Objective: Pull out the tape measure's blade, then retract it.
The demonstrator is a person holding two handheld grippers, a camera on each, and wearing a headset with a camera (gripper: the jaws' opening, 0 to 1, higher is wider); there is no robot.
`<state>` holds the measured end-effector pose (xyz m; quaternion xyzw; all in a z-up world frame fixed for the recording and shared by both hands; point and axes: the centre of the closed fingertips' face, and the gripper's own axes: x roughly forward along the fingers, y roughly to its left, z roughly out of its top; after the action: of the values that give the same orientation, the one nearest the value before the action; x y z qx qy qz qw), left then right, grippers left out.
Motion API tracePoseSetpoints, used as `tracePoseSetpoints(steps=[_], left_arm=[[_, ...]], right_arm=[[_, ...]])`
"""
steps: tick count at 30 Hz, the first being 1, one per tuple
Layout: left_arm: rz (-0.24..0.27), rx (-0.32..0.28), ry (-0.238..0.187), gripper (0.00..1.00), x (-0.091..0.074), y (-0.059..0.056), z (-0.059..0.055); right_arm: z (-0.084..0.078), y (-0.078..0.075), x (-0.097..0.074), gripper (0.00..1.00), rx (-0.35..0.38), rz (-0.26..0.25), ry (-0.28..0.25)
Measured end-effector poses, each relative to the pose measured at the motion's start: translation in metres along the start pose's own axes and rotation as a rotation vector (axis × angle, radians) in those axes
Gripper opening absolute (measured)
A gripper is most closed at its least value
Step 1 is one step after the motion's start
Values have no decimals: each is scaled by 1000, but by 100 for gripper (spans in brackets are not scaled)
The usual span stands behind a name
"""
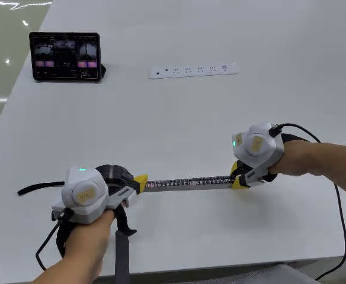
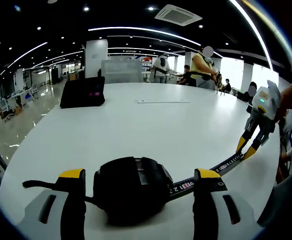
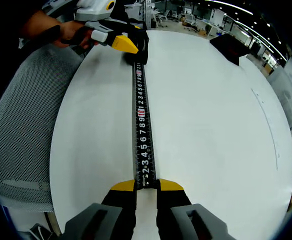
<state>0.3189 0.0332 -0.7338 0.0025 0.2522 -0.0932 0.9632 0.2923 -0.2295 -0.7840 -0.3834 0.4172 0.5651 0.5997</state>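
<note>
Head view: on the white table (image 1: 220,118), the left gripper (image 1: 130,188) sits lower left at the black tape measure (image 1: 115,174). Its blade (image 1: 188,183) runs right to the right gripper (image 1: 240,178). A tablet (image 1: 65,56) stands upper left and a power strip (image 1: 194,71) lies top centre.

Left gripper view: the jaws stand spread either side of the tape measure (image 2: 131,187), bottom centre, with slim gaps showing.

Right gripper view: the jaws are pinched together on the blade (image 3: 142,130) end, bottom centre. It stretches up to the case.
</note>
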Motion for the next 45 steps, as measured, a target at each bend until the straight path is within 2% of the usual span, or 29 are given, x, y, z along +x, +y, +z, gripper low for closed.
tracePoseSetpoints(steps=[4, 7, 9, 13, 16, 21, 23, 29, 33, 35, 40, 45], left_arm=[[18, -13, 7, 82, -1, 3, -3], [38, -61, 12, 77, -1, 9, -3], [40, -66, 21, 76, 1, 9, -3], [51, -62, 29, 68, 1, 10, -3], [71, -91, 30, 62, 0, 17, -2], [60, -68, 58, 60, 2, 14, -2], [60, -41, 79, 59, 2, 14, -3], [53, -46, 98, 58, 2, 14, -5], [48, -53, 112, 58, 2, 14, -5], [50, -53, 118, 59, 2, 14, -6], [49, -55, 120, 59, 2, 14, -6], [51, -50, 123, 59, 1, 14, -7]], right_arm=[[0, 0, -1, 11, 3, 5, 30], [1, -1, 0, 11, 42, -1, 48], [0, -1, 0, 11, 32, -10, 55], [0, -3, -1, 11, 59, -10, 36], [0, -1, -1, 10, 54, -8, 21], [2, -3, -2, 9, 89, -23, 26], [2, -3, -2, 9, 88, -26, 21], [2, -4, -1, 9, 109, -15, 15], [3, -3, 0, 10, 90, -5, 14], [3, -4, -1, 10, 133, 14, 0], [5, -2, 0, 10, 86, -5, 27], [7, -1, 0, 10, 81, -12, 40]])
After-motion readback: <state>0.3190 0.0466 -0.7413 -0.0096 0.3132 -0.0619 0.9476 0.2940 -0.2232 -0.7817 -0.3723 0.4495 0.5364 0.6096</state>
